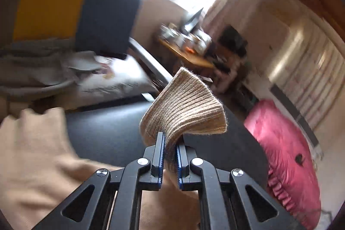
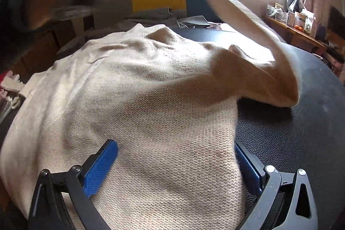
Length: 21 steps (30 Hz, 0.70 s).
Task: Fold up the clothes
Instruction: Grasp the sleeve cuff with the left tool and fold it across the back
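Black leather-textured surface (image 2: 301, 133) is carrying the work, its grain showing clearly in the right wrist view. Beige knit sweater (image 2: 151, 89) is lying spread across most of it, body flat, collar end pointing away toward the far edge. One sleeve (image 2: 248, 21) is rising off the surface at the sweater's right side (its lower fold is touching the black top just beside the body). Bare black surface is showing to the right of the sweater and past the collar. In the left wrist view the same dark top (image 1: 103, 128) is running under the beige cloth (image 1: 38, 154) at the left
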Each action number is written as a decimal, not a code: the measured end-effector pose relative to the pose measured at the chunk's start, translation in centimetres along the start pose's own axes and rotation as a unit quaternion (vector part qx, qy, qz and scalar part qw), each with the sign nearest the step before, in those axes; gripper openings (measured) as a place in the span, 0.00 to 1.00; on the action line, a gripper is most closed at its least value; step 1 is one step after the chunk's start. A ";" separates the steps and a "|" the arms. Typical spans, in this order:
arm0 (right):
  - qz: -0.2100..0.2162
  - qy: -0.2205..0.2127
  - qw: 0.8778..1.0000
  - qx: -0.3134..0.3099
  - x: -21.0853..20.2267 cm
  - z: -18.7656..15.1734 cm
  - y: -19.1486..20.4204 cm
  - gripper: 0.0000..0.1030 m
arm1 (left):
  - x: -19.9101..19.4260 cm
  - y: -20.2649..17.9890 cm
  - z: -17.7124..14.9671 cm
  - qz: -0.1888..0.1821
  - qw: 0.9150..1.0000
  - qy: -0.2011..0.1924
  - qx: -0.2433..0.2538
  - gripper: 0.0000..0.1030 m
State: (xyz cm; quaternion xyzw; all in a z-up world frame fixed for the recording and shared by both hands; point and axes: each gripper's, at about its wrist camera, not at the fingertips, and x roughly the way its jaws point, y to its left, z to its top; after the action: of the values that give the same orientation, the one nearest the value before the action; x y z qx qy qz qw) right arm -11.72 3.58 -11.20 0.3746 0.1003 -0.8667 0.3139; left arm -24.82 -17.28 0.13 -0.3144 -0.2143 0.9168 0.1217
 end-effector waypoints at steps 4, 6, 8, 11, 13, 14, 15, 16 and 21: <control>-0.007 0.005 1.000 -0.005 0.1 0.0 0.2 1.00 | -6.5 4.0 -2.2 0.022 0.998 -0.043 -0.038 0.08; -0.009 0.008 1.000 -0.006 0.2 0.0 0.3 1.00 | -9.6 5.9 -3.6 0.032 0.996 -0.062 -0.057 0.08; -0.011 0.010 1.000 -0.007 0.3 0.1 0.4 1.00 | -12.5 7.8 -5.0 0.042 0.993 -0.080 -0.075 0.08; -0.015 0.012 1.000 -0.008 0.4 0.1 0.6 1.00 | -16.0 10.4 -7.7 0.062 0.987 -0.100 -0.106 0.08; -0.017 0.013 1.000 -0.008 0.4 0.2 0.6 1.00 | -17.7 12.3 -9.4 0.076 0.983 -0.110 -0.127 0.08; -0.017 0.014 1.000 -0.007 0.4 0.2 0.7 1.00 | -18.4 13.3 -10.2 0.084 0.981 -0.112 -0.135 0.08; -0.018 0.014 1.000 -0.007 0.4 0.2 0.7 1.00 | -19.0 14.3 -11.0 0.091 0.979 -0.114 -0.144 0.08; -0.019 0.015 1.000 -0.007 0.3 0.1 0.7 1.00 | -19.4 15.2 -11.9 0.096 0.977 -0.111 -0.153 0.08; -0.023 0.019 1.000 -0.005 0.2 0.2 0.8 1.00 | -19.7 19.2 -16.4 0.131 0.970 -0.081 -0.189 0.08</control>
State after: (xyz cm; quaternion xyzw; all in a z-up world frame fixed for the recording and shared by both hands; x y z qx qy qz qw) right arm -11.46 2.82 -11.16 0.3868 0.1192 -0.8660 0.2937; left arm -0.94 -35.98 -10.19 -0.2816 -0.3493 0.8902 -0.0792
